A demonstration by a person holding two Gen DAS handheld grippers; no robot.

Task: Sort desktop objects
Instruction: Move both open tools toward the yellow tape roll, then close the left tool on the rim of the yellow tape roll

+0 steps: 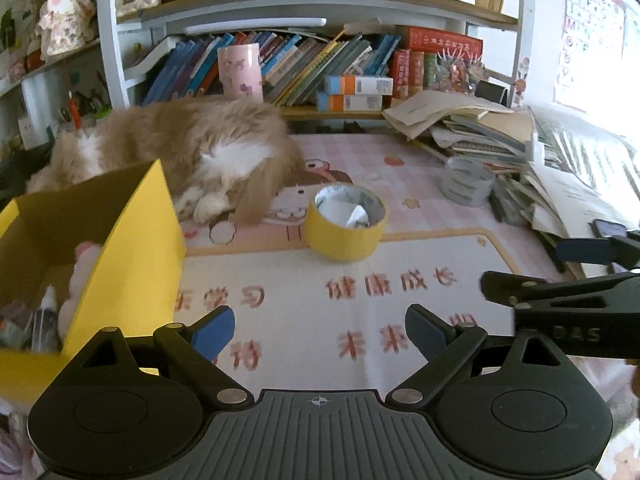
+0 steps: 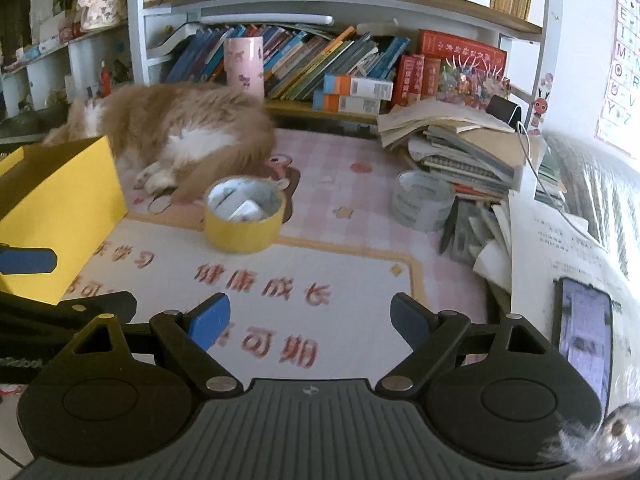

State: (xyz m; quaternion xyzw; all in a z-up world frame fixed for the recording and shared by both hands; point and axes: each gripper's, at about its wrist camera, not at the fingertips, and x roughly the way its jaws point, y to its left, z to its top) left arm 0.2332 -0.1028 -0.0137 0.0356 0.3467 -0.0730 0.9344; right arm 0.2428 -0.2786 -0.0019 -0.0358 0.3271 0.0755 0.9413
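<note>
A yellow tape roll (image 1: 344, 224) (image 2: 245, 216) lies flat on the pink desk mat (image 1: 320, 304) (image 2: 328, 208), with white paper scraps inside it. A grey tape roll (image 1: 468, 180) (image 2: 423, 200) lies to its right by the book pile. A yellow open box (image 1: 132, 256) (image 2: 60, 208) stands at the left and holds a pink plush and small items. My left gripper (image 1: 320, 330) is open and empty above the mat, short of the yellow roll. My right gripper (image 2: 310, 320) is open and empty beside it.
A ginger and white cat (image 1: 180, 148) (image 2: 180, 128) lies behind the box, its paws close to the yellow roll. A pile of books and papers (image 1: 480, 132) (image 2: 460, 144) fills the right side. A phone (image 2: 584, 336) lies at the right. A bookshelf (image 1: 312, 60) stands behind.
</note>
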